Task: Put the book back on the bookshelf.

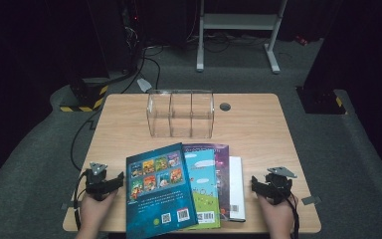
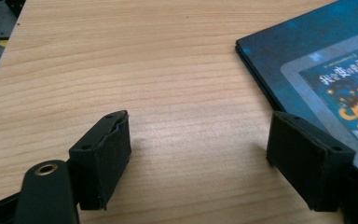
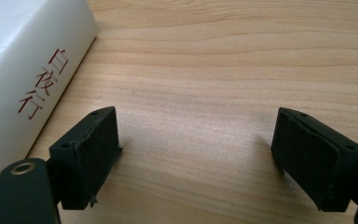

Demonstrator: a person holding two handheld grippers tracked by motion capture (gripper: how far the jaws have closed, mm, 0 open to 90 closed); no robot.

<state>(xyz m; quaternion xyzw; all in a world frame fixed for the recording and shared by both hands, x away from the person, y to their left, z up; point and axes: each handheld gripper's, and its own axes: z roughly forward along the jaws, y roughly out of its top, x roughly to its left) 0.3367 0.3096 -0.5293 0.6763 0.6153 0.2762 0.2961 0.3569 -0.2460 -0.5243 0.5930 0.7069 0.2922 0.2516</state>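
Several books lie overlapped near the table's front edge: a dark blue picture book (image 1: 159, 189) on top at the left, a light blue and green one (image 1: 203, 186) under it, a purple one (image 1: 221, 169), and a white book (image 1: 236, 186) at the right. My left gripper (image 1: 110, 183) rests on the table just left of the blue book (image 2: 317, 60), open with bare wood between its pads (image 2: 105, 158). My right gripper (image 1: 261, 188) sits right of the white book (image 3: 23, 79), open, nothing between its fingers (image 3: 86, 154).
A clear plastic organiser (image 1: 180, 113) with three compartments stands upright at the back middle of the wooden table (image 1: 258, 134). A round cable hole (image 1: 225, 106) sits beside it. Beyond the table are a white desk frame (image 1: 238, 30) and cables on grey carpet.
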